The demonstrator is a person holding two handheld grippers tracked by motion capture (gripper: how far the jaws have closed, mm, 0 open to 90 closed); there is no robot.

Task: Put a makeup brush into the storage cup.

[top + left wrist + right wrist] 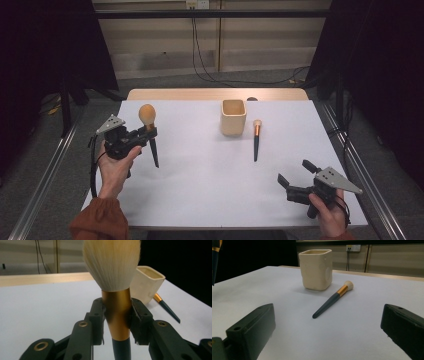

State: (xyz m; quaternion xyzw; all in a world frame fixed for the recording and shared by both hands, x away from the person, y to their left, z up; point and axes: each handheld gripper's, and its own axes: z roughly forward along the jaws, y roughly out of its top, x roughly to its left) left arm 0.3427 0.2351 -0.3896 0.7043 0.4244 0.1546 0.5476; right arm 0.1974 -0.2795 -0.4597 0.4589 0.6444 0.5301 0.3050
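Observation:
My left gripper is shut on a large makeup brush, held upright above the table's left side with its fluffy head up and dark handle pointing down. In the left gripper view the pads clamp the brush's gold ferrule. A cream square cup stands at the table's middle back. A smaller brush lies flat just right of the cup, head toward the far side. My right gripper rests open near the front right corner, with nothing between its jaws; they frame the small brush and the cup farther off.
The white tabletop has a wooden strip along its far edge. Metal rails run along both sides of the table. Cables trail across the floor behind.

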